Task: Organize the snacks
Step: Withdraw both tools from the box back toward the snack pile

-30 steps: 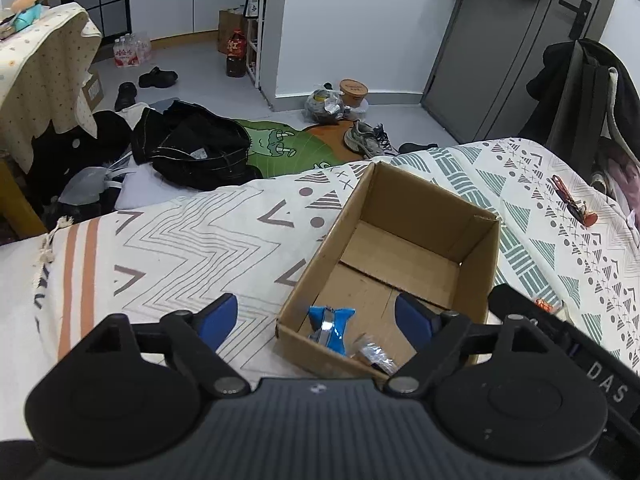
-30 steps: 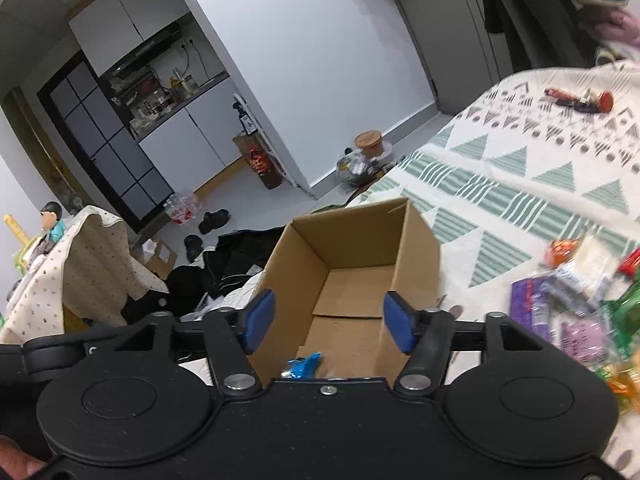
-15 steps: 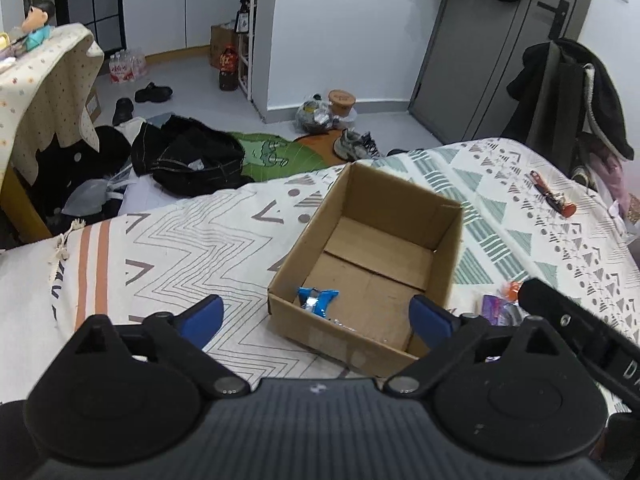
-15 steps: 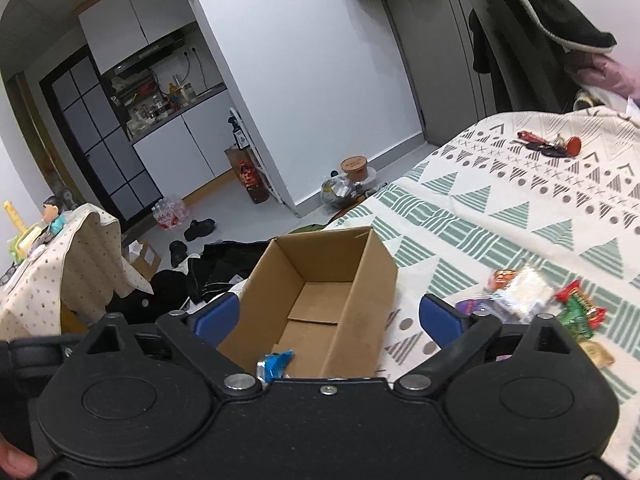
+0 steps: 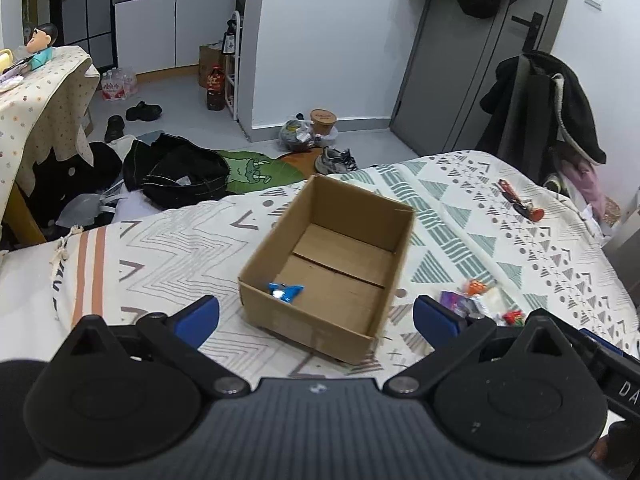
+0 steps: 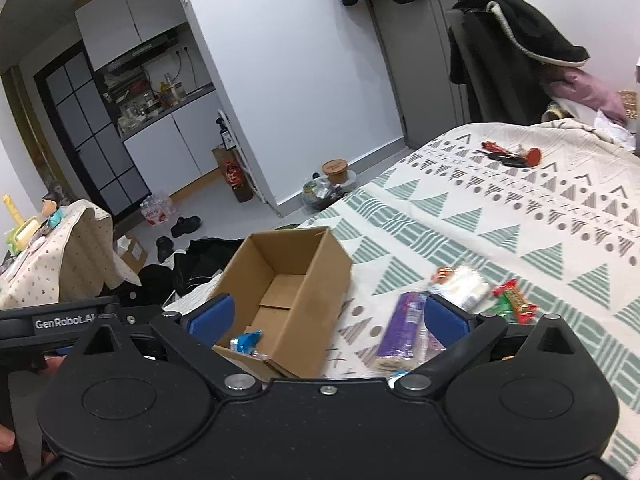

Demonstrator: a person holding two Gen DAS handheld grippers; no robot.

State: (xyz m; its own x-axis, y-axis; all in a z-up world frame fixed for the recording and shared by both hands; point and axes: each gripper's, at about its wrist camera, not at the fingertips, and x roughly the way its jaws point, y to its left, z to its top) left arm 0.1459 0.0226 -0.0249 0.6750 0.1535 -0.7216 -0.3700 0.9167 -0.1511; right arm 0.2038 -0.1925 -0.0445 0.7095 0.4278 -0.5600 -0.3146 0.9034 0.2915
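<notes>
Snacks [image 6: 460,304] are seen as a loose cluster of wrapped packets on a patterned bedspread [image 5: 460,216], just beside the right-hand wall of an open cardboard box [image 5: 332,268]. Within the cluster, a long purple packet [image 6: 400,330] lies nearest the box, a white packet [image 6: 466,286] sits behind it, and a red and green wrapper [image 6: 512,300] lies farther toward the right side of the bed. Some packets are hidden behind the gripper fingers. One blue-wrapped snack [image 5: 285,291] lies inside the box, on its floor against the near wall, close to the near left corner. The rest of the box floor is seen bare.

The box is placed near the bed's left edge, where the floor begins. A small red and dark object [image 5: 520,204] lies well apart, toward the far right corner of the bed; what it is cannot be told.

The left gripper [image 5: 316,316] is held above the bedspread in front of the box, its blue-tipped fingers spread wide with nothing between them. The right gripper [image 6: 326,316] is likewise spread wide and empty, held over the box's near right corner and the purple packet.

Beyond the bed, dark clothing [image 5: 180,172], shoes and a grey door [image 5: 472,60] are visible.
</notes>
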